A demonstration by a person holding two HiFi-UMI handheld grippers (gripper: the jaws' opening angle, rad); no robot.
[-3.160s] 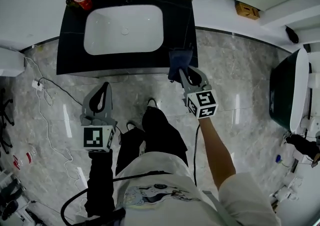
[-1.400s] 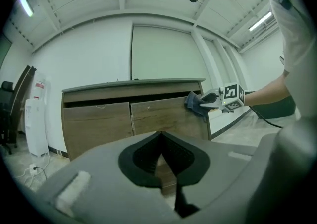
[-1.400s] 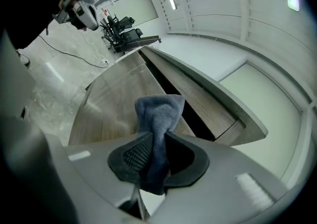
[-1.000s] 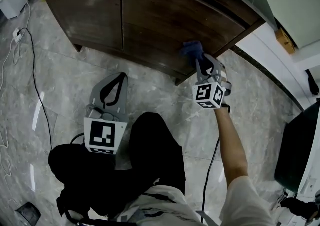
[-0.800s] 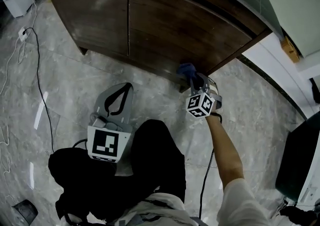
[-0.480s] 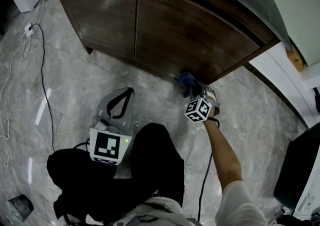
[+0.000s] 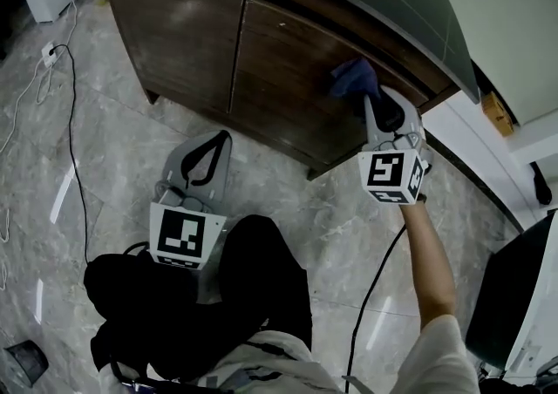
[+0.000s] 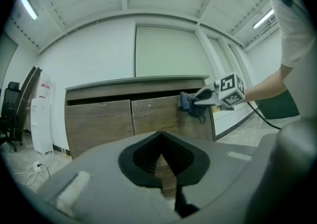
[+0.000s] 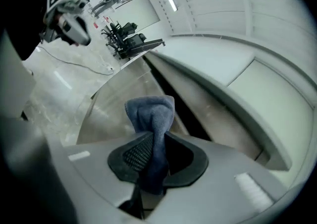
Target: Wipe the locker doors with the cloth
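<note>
**Cloth on the cabinet's right door**

Both cabinet [image 7: 174, 30] doors are closed. The right gripper [image 7: 373, 98], arm stretched forward, clenches the blue cloth [image 7: 353, 78] against the right door [image 7: 279, 78] near the cabinet's top. The left gripper [image 7: 212, 141], jaws together and empty, hangs before the cabinet's base.

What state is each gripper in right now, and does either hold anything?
Left gripper: shut, empty.
Right gripper: shut on the blue cloth, at the locker door.
</note>
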